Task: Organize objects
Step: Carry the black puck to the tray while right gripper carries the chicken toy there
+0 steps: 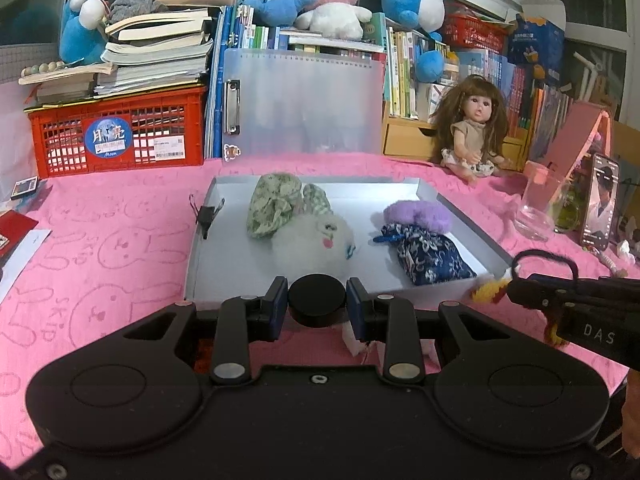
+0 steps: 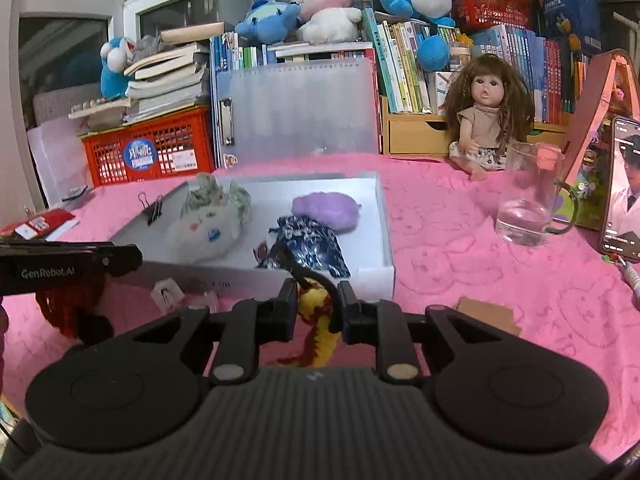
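Left gripper: jaws clenched on a black disc, held just short of the tray's near wall.

Right gripper: jaws clenched on a yellow-and-red knitted toy with a black loop, likewise just short of the near wall.

Tray: grey, shallow, open, lying directly ahead of both sets of jaws on the pink counter.

Tray contents: white plush with green cloth ears, straight beyond the left jaws; blue print pouch, straight beyond the right jaws; purple fluff, behind the pouch; binder clip on the rim, ahead and left of the left jaws.

Farther out: glass mug, phone and doll ahead and right of the right jaws; red crate ahead and left of the left jaws.

Step in hand, by judgement: both pieces gripped, neither yet in the tray.

Next move calls for: lifting each piece over the near wall, setting it on bare tray floor clear of plush and pouch, then releasing.
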A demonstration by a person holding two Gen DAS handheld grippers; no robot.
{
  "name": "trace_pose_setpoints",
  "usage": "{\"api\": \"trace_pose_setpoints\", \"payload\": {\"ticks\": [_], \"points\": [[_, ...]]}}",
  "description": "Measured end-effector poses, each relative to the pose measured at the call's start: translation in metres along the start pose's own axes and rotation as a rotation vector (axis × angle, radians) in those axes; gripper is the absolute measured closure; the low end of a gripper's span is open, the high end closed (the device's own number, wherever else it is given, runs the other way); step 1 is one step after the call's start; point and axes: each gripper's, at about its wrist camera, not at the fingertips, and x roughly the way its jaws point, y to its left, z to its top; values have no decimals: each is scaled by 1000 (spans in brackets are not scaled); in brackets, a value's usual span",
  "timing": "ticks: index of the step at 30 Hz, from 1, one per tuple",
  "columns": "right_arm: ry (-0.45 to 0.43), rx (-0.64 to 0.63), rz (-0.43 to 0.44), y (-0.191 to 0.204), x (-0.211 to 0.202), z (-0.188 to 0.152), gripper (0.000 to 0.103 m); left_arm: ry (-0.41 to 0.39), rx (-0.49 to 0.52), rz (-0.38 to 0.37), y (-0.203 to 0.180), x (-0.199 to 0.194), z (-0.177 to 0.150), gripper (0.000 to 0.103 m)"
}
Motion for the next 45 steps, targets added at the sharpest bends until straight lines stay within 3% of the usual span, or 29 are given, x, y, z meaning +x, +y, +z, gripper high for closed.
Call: {"api": "trace_pose_setpoints", "payload": {"ticks": [11, 29, 37, 45], "points": [[-2, 97, 96, 7, 29, 28, 80, -22, -67, 28, 11, 31, 26, 73], [80, 258, 155, 2, 91, 44, 87, 3, -79, 101, 27, 76, 28, 73], [7, 226, 169, 1, 85, 82, 88, 1, -79, 102, 27, 80, 28, 73], [75, 251, 219, 5, 121, 100, 88, 7, -82, 117, 31, 91, 34, 73]]}}
